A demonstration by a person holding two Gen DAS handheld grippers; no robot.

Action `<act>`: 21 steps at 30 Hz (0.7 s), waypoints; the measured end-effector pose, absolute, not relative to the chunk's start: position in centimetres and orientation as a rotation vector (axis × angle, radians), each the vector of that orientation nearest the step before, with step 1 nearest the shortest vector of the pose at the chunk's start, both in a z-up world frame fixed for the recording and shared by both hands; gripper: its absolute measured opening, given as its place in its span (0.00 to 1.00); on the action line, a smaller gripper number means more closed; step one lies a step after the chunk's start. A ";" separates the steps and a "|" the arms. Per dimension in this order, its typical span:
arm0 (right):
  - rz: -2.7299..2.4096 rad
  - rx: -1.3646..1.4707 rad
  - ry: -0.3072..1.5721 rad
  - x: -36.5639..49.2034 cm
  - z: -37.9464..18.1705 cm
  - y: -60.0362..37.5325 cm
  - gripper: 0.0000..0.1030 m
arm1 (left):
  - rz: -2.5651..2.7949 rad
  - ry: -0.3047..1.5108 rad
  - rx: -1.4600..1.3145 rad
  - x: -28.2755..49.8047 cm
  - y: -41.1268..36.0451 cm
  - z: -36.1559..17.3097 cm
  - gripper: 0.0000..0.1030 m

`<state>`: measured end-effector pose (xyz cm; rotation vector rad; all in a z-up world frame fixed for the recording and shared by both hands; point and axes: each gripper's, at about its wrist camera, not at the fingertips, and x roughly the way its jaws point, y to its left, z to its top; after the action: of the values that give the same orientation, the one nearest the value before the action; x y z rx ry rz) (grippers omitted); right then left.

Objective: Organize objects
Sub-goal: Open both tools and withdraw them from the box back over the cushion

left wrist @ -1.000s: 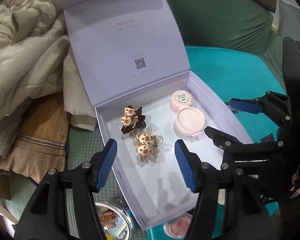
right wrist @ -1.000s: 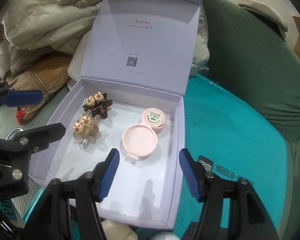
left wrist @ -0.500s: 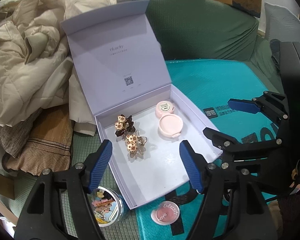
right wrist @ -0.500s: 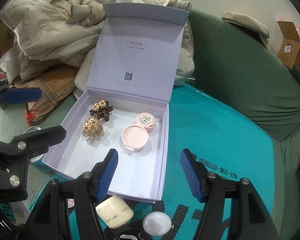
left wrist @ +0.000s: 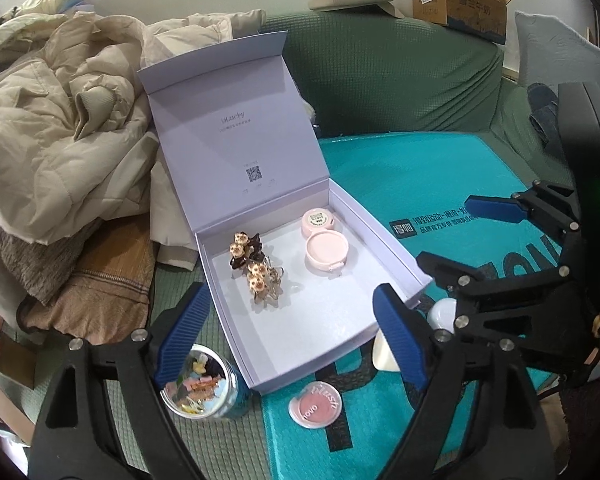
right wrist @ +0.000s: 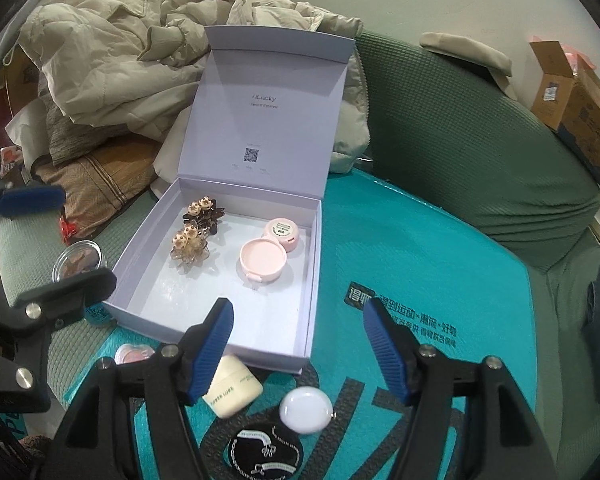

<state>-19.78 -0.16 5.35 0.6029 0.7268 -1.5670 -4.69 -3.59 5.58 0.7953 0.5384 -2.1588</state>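
An open lavender box (left wrist: 384, 240) (right wrist: 140, 248) sits with its lid upright. It holds two bear hair clips (left wrist: 256, 268) (right wrist: 192, 236), a pink compact (left wrist: 326, 248) (right wrist: 262, 260) and a small pink jar (left wrist: 318, 220) (right wrist: 283, 232). My left gripper (left wrist: 290, 336) (right wrist: 48, 244) hovers over the box's near edge, jaws opening, nothing between them. My right gripper (right wrist: 300, 340) (left wrist: 460, 236) hangs over the box's front corner, jaws also opening and empty.
In front of the box lie a clear jar of clips (left wrist: 202, 380) (right wrist: 78, 260), a pink blush compact (left wrist: 315, 398), a cream jar (right wrist: 234, 386), a white round case (right wrist: 305, 410) and a black round pouch (right wrist: 266, 452). A beige jacket (left wrist: 60, 128) is piled at left, with a green sofa (right wrist: 480, 152) behind.
Both grippers have drawn back and up from the box, which now looks smaller. Both pairs of jaws stand wider. The loose items in front of the box have come into view.
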 end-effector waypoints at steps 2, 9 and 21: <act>-1.577 0.596 0.728 -19.7 5.4 0.5 0.67 | -2.160 0.550 0.792 -4.5 -3.0 5.3 0.81; -1.592 0.598 0.720 -18.8 5.0 2.3 0.67 | -2.137 0.560 0.804 -3.8 -1.6 3.9 0.81; -1.607 0.662 0.708 -16.8 3.1 4.6 0.67 | -2.147 0.547 0.820 -2.0 0.7 1.8 0.84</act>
<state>-16.79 4.63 3.09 0.6618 0.7083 -1.6066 -2.01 0.71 1.78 0.8197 0.5475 -2.1469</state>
